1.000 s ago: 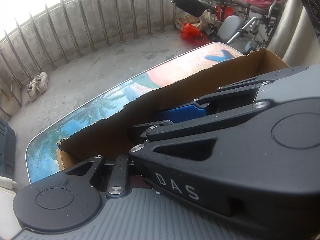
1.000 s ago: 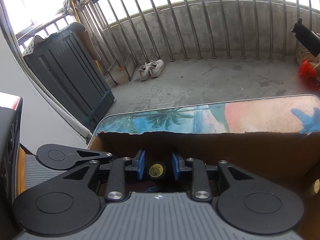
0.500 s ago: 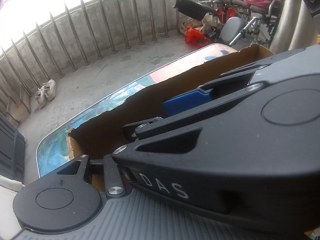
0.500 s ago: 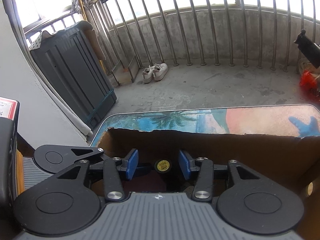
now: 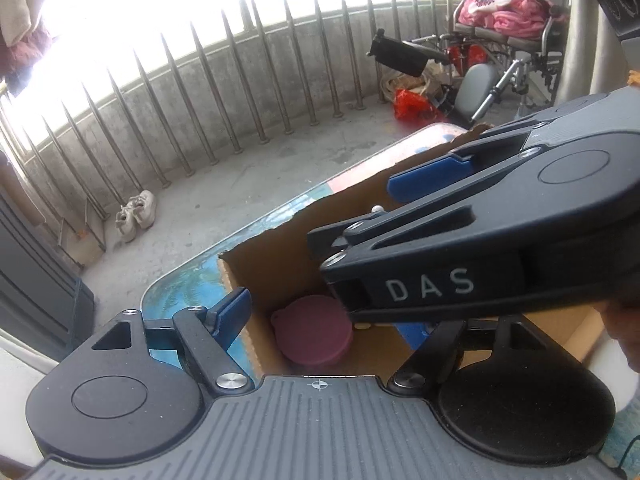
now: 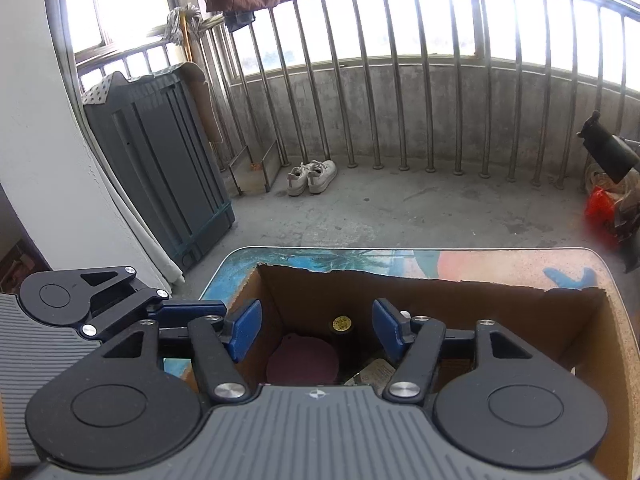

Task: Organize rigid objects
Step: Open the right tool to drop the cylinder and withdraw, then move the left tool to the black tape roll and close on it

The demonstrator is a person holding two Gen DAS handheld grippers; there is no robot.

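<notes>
Both grippers, left gripper (image 5: pixel 332 320) and right gripper (image 6: pixel 316 330), have just been opening, fingers wide with nothing between them, and sit higher over the cardboard box (image 6: pixel 460 292) than a second ago. Dark bottle with the yellow cap (image 6: pixel 340 325) that was between the right fingers now stands inside the box beside a pink round lid (image 6: pixel 302 360) (box on the patterned tabletop (image 6: pixel 500 266)). Drop-off looks done, so both are likely free for the next item.

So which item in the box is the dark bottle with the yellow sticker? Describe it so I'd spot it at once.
Start at the torn cardboard box on the picture-printed table. Look down into its near-left corner, where a round pink lid lies flat. The bottle stands just behind that lid: dark, upright, and the only thing with a round yellow sticker on its top.
</notes>
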